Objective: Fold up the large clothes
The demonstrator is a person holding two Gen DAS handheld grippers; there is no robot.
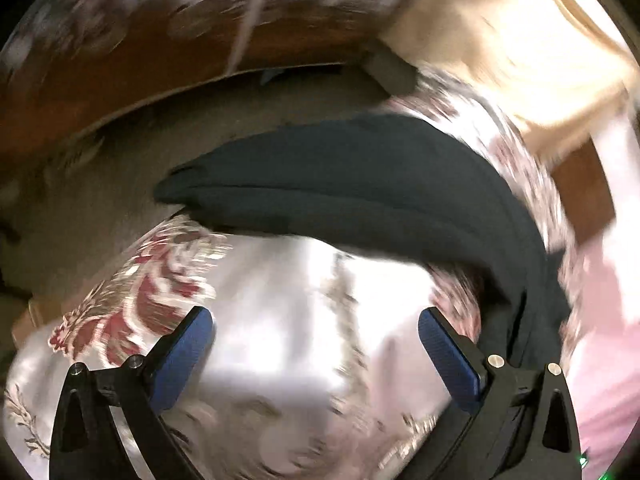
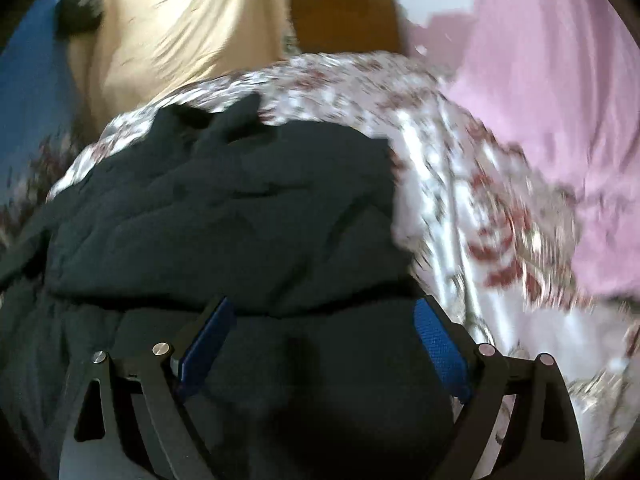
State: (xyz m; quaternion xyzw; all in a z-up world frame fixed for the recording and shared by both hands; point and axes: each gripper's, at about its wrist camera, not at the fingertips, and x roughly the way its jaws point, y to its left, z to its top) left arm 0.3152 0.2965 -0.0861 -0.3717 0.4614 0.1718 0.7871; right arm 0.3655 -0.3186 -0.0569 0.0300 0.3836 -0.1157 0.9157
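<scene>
A large dark garment lies on a bed with a shiny floral cover; in the left wrist view it stretches across the middle and down the right side. My left gripper is open and empty above the bare cover, just short of the garment's near edge. In the right wrist view the dark garment lies bunched in folds and fills the lower left. My right gripper is open right over it, with dark cloth between and below the blue pads. Both views are motion-blurred.
The floral cover runs to the right of the garment. A pink cloth lies at the right, a beige curtain and a brown wooden board at the back. Brown wooden furniture and floor show past the bed.
</scene>
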